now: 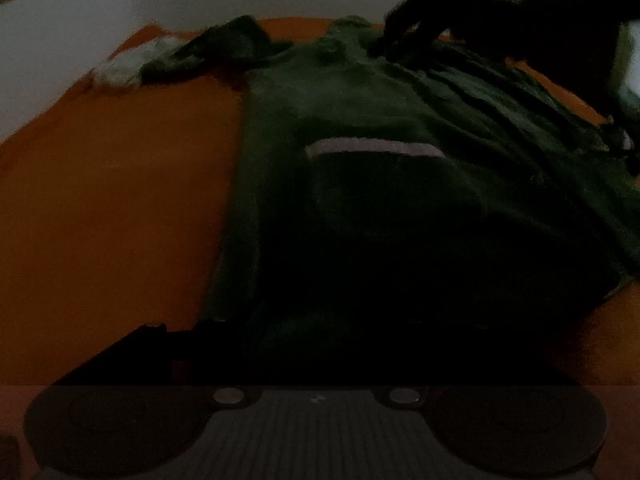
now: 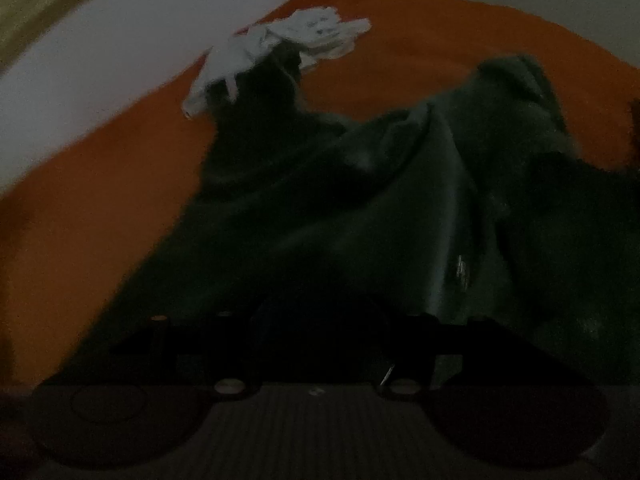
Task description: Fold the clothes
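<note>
Dark green garment [image 1: 360, 200] with a pale chest stripe lies flat on the orange surface [image 1: 100, 208], directly ahead of the left gripper [image 1: 316, 332]; jaw state there cannot be told in the gloom. Right gripper [image 2: 312, 320] sits low over bunched folds of the same garment, jaws also unreadable; a white cloth [image 2: 276, 48] lies beyond them.

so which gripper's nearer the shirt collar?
Right. The right gripper is at the collar of the green shirt; the left gripper is at the opposite, hem end.
</note>
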A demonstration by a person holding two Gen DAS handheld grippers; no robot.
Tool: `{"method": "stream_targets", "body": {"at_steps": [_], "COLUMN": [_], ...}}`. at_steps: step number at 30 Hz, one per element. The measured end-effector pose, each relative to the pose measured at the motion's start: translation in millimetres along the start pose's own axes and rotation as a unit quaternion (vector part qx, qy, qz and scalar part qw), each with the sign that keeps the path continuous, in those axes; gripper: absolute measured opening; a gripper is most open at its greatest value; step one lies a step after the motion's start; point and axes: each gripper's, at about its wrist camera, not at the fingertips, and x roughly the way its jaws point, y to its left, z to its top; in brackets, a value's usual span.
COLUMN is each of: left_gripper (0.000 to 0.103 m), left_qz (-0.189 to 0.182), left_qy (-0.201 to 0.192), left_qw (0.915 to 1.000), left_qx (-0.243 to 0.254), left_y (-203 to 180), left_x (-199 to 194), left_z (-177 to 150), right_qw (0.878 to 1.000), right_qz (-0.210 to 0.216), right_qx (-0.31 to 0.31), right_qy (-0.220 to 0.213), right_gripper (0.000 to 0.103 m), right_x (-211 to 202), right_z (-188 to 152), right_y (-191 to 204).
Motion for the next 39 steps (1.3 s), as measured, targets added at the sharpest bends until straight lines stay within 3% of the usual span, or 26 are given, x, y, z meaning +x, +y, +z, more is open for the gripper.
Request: {"method": "stream_targets", "body": {"at_steps": [2,3,5,6,7,10,13,16,17,19,22,26,30,32,34,36,39], "left_gripper": [0.052,0.052,0.052,0.052,0.052,0.052,0.053,0.052,0.060,0.071,0.069,0.069,0.066,0.061,0.061,0.061,0.061], "left_qz": [-0.007,-0.009,-0.010,-0.010,-0.008,-0.002,-0.001,0.024,0.022,0.008,-0.041,-0.080,-0.070,-0.044,-0.035,-0.043,-0.032], "left_qy": [0.000,0.001,0.003,0.002,0.000,-0.005,0.000,-0.021,-0.049,-0.085,-0.114,-0.143,-0.093,-0.048,-0.018,-0.023,-0.032], "left_qw": [0.9999,0.9999,0.9998,0.9998,0.9998,0.9999,0.9999,0.9990,0.9975,0.9954,0.9923,0.9836,0.9882,0.9912,0.9946,0.9960,0.9963], "left_qx": [-0.012,-0.013,-0.018,-0.020,-0.018,-0.009,-0.017,0.033,0.046,0.043,0.028,0.076,0.099,0.115,0.095,0.075,0.073], "left_y": [5,6,8,11,12,12,14,-4,-13,-27,-45,-74,-96,-100,-94,-85,-78], "left_x": [-2,-2,-2,-3,-3,-3,-8,-35,-48,-62,-61,-46,-2,18,22,6,-18], "left_z": [-3,-3,-4,-5,-6,-8,-3,19,30,52,79,91,64,36,9,-3,0], "right_qw": [0.999,0.999,0.996,0.993,0.991,0.989,0.991,0.988,0.987,0.986,0.990,0.986,0.988,0.993,0.997,0.999,1.000], "right_qz": [-0.028,-0.037,-0.075,-0.101,-0.118,-0.133,-0.100,-0.063,-0.039,-0.005,0.019,0.046,0.065,0.049,0.031,0.018,-0.005], "right_qx": [0.009,0.025,0.046,0.054,0.058,0.041,0.053,0.116,0.141,0.161,0.137,0.154,0.126,0.089,0.069,0.052,-0.007], "right_qy": [0.012,0.013,-0.012,-0.026,-0.030,-0.049,-0.076,-0.076,-0.073,-0.051,-0.025,-0.047,-0.058,-0.055,-0.024,0.004,0.011], "right_gripper": [0.052,0.043,0.036,0.023,0.021,0.026,0.045,0.048,0.048,0.048,0.048,0.048,0.048,0.048,0.048,0.048,0.048], "right_x": [21,24,17,12,5,-25,-52,-65,-71,-79,-92,-110,-112,-103,-94,-89,-100], "right_z": [-2,-1,2,5,8,7,-10,-42,-60,-92,-136,-173,-192,-197,-207,-221,-230], "right_y": [-14,-25,-47,-58,-67,-76,-70,-63,-56,-37,5,47,89,108,123,133,155]}}
